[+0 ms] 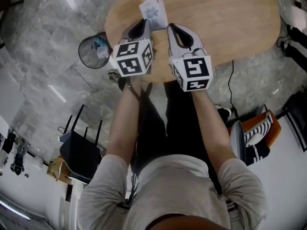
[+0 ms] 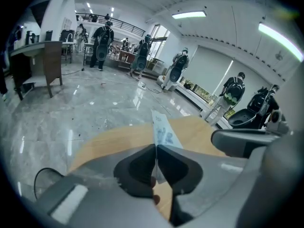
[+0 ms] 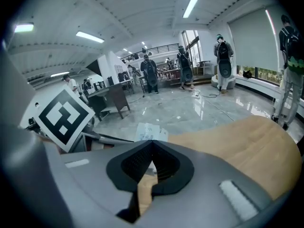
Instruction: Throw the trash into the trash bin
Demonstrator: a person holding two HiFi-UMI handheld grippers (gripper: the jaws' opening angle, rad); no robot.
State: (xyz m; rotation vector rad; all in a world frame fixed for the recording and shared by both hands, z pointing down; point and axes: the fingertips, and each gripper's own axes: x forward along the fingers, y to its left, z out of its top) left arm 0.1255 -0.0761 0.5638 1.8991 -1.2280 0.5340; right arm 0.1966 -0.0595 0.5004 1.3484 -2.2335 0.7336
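Two grippers sit side by side in the head view, held out over the near edge of an oval wooden table (image 1: 240,23). The left gripper (image 1: 145,23) pinches a white slip of paper (image 1: 154,9) with blue print, and the slip sticks out past the tips above the tabletop. The right gripper (image 1: 172,28) is just beside it. A round wire bin (image 1: 86,59) stands on the grey floor (image 1: 38,56) just left of the table, with something blue inside.

In the left gripper view, the left gripper (image 2: 156,148) has its jaws almost together, clamped on the lower edge of the paper (image 2: 163,131). The paper stands upright, seen nearly edge-on. The table (image 2: 114,144) lies beyond, and a dark curve of the bin (image 2: 42,175) shows at lower left.

In the right gripper view, the right gripper (image 3: 152,144) has its jaws fully closed and grips nothing. The paper (image 3: 151,131) shows just past its tips, over the table (image 3: 247,141).
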